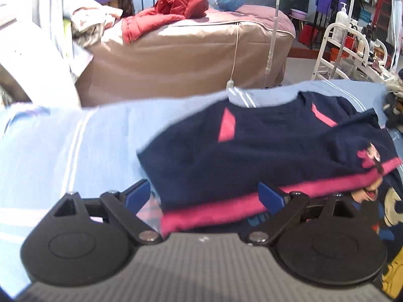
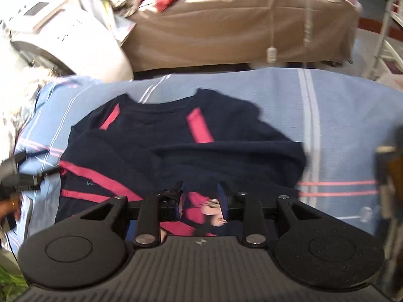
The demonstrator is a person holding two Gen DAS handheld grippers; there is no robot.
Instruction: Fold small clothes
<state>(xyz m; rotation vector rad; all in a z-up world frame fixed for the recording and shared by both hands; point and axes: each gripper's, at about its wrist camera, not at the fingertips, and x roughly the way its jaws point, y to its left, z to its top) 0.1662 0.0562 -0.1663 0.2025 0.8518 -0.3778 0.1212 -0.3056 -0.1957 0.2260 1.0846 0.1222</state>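
Note:
A small navy top with pink stripes [image 1: 252, 151] lies partly folded on a light blue striped sheet [image 1: 63, 151]. Its pink hem [image 1: 214, 209] is turned up, and a cartoon print shows at the right. My left gripper [image 1: 204, 197] stands wide open at the near left of the top, with the hem edge lying between its blue pads [image 1: 137, 196]. In the right wrist view the same top [image 2: 176, 146] lies collar away from me. My right gripper [image 2: 201, 201] hovers half open over the cartoon print [image 2: 201, 209], and nothing is pinched between its pads.
Beyond the sheet stands a bed with a brown cover [image 1: 189, 50] and a red jacket [image 1: 171, 10] on it. A white rack [image 1: 337, 50] stands at the far right and a white appliance [image 2: 75, 37] at the far left. A cord switch [image 2: 271, 52] dangles ahead.

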